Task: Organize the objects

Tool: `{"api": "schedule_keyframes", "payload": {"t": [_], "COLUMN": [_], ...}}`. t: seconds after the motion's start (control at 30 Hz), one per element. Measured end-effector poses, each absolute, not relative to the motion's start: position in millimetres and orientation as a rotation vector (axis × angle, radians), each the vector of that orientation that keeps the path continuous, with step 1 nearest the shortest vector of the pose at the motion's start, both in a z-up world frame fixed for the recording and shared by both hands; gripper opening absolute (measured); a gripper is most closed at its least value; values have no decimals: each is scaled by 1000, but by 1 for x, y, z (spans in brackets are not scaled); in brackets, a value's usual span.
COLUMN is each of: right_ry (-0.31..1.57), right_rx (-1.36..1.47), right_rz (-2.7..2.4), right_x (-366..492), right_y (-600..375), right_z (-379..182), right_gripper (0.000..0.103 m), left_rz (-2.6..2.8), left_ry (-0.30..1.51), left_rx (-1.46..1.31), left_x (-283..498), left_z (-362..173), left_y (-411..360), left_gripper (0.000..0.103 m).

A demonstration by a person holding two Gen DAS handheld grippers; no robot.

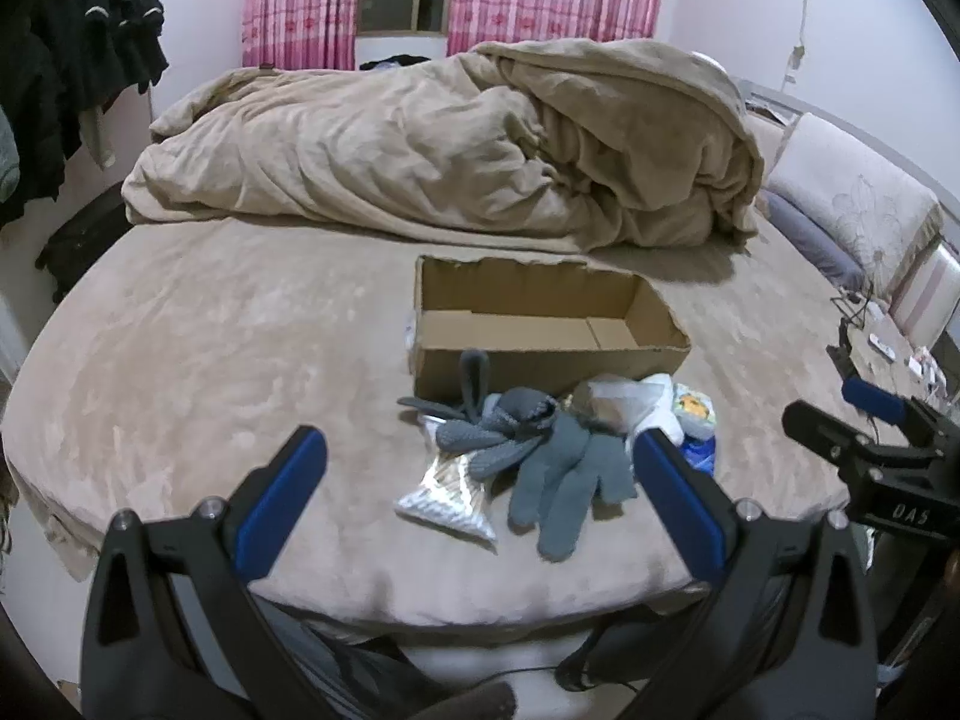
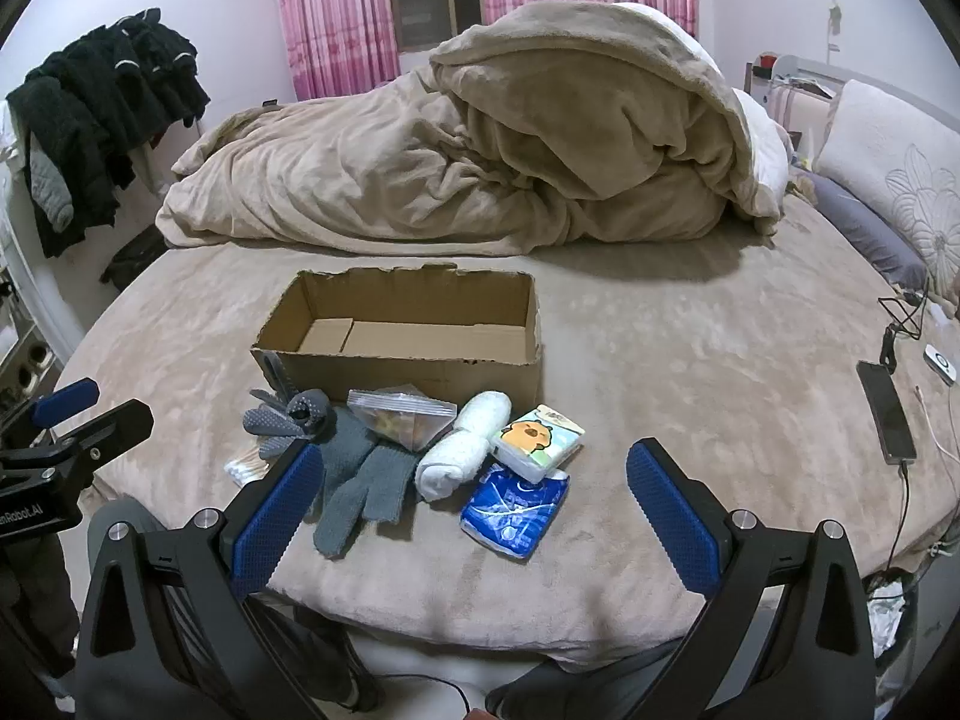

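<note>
Left gripper (image 1: 480,492): jaws spread wide, holding nothing, touching nothing. Right gripper (image 2: 474,498): same, jaws fully apart and empty.

Both hover over the near edge of the beige plush bed (image 2: 690,348). Beyond the jaws lies a cluster: grey knitted gloves (image 2: 354,480), clear zip bag (image 2: 399,414), rolled white cloth (image 2: 462,444), cartoon-printed tissue pack (image 2: 537,435), blue tissue pack (image 2: 516,507). Just behind them stands an open brown cardboard box (image 2: 408,369), empty.
</note>
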State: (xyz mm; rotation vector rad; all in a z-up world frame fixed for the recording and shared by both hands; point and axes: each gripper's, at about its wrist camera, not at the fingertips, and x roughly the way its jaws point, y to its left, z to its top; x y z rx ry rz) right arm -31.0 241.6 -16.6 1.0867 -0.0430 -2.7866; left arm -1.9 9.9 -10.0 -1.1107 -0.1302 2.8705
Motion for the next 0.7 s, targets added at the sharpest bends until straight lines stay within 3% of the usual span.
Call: {"api": "schedule_keyframes", "payload": {"t": [0.7], "right_ry": [-42], "right_rx": [1094], "right_rz": [-2787], "right_x": [-32], "right_y": [241], "right_z": [-16], "right_gripper": [103], "left_rz": [2859], "left_ry": [-143], "left_rx": [-1094], "left_x": [2], "left_z": [-7], "left_y": [9], "left_gripper": [102]}}
